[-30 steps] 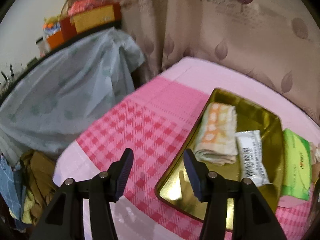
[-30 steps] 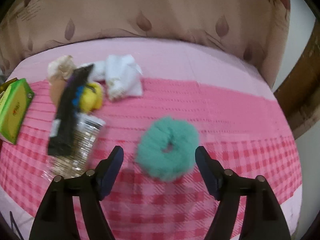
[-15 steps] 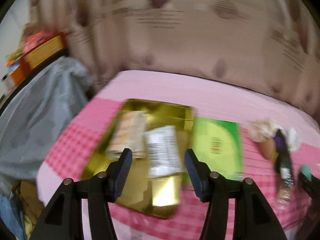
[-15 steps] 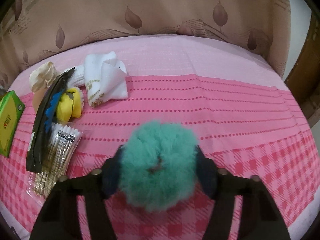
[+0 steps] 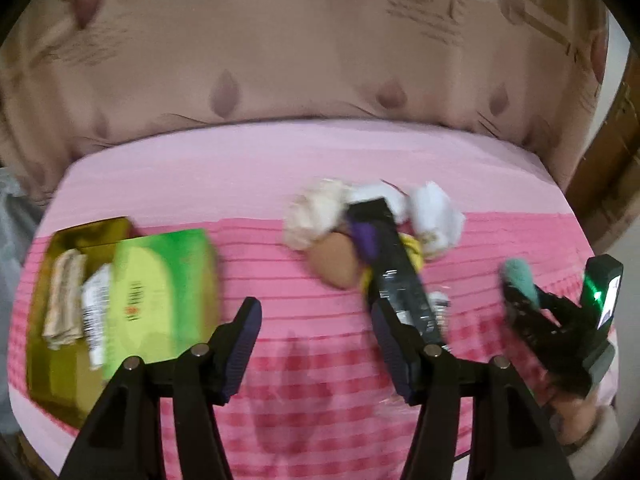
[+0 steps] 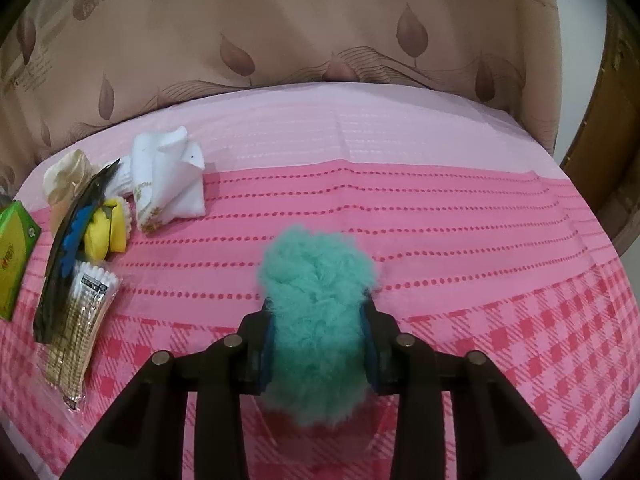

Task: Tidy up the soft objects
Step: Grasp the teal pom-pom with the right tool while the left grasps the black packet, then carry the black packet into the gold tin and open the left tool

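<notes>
My right gripper (image 6: 318,320) has its jaws closing, with the pads pressed on a fluffy teal scrunchie (image 6: 316,272) that bulges out above them over the pink bedspread. The left wrist view shows that scrunchie (image 5: 518,280) at far right. My left gripper (image 5: 315,308) hovers above the checked spread, jaws opening and nothing between them. At left a gold tray (image 5: 92,228) holds a folded towel (image 5: 64,296) and a white packet (image 5: 96,312). A green tissue pack (image 5: 160,288) leans on the tray's right rim.
A pile lies mid-bed: cream fabric (image 5: 316,212), tan puff (image 5: 334,260), long black packet (image 5: 396,272), yellow item (image 6: 106,232), white folded cloth (image 6: 168,176) and a bag of cotton swabs (image 6: 80,320). A leaf-pattern curtain (image 6: 320,40) backs the bed. A wooden frame (image 6: 600,160) stands at right.
My right gripper came down around the teal scrunchie and squeezed it narrow. The left wrist view swung right, from the tray and a side heap of clothes to the mid-bed pile.
</notes>
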Motion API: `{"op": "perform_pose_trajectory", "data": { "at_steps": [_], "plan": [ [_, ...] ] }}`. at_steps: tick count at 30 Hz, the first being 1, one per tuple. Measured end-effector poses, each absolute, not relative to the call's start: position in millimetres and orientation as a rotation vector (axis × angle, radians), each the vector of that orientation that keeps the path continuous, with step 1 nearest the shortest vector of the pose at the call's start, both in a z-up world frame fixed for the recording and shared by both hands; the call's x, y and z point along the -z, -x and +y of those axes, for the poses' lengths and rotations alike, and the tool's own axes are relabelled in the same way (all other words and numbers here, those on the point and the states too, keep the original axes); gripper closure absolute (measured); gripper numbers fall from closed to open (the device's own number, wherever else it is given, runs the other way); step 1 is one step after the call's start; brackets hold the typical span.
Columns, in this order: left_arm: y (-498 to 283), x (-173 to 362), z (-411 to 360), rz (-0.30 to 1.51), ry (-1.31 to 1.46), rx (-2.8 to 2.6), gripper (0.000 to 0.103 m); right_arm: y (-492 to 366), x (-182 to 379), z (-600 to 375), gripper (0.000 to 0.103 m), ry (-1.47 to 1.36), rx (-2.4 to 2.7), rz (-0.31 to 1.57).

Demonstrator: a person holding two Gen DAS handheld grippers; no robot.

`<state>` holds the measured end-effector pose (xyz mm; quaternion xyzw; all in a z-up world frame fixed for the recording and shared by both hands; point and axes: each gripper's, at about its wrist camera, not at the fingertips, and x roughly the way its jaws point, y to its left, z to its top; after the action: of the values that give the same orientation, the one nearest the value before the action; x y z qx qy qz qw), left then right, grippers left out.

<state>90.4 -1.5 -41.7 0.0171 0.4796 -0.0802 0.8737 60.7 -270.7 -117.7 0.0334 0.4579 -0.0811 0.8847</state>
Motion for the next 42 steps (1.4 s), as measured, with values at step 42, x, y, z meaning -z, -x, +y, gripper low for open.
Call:
{"op": "perform_pose_trajectory", "data": {
  "at_steps": [42],
  "plan": [
    [-149, 86, -79, 1.228, 0.033, 0.262, 0.067, -62, 119, -266, 0.051, -0.083, 0.118, 0.957]
  ]
}}
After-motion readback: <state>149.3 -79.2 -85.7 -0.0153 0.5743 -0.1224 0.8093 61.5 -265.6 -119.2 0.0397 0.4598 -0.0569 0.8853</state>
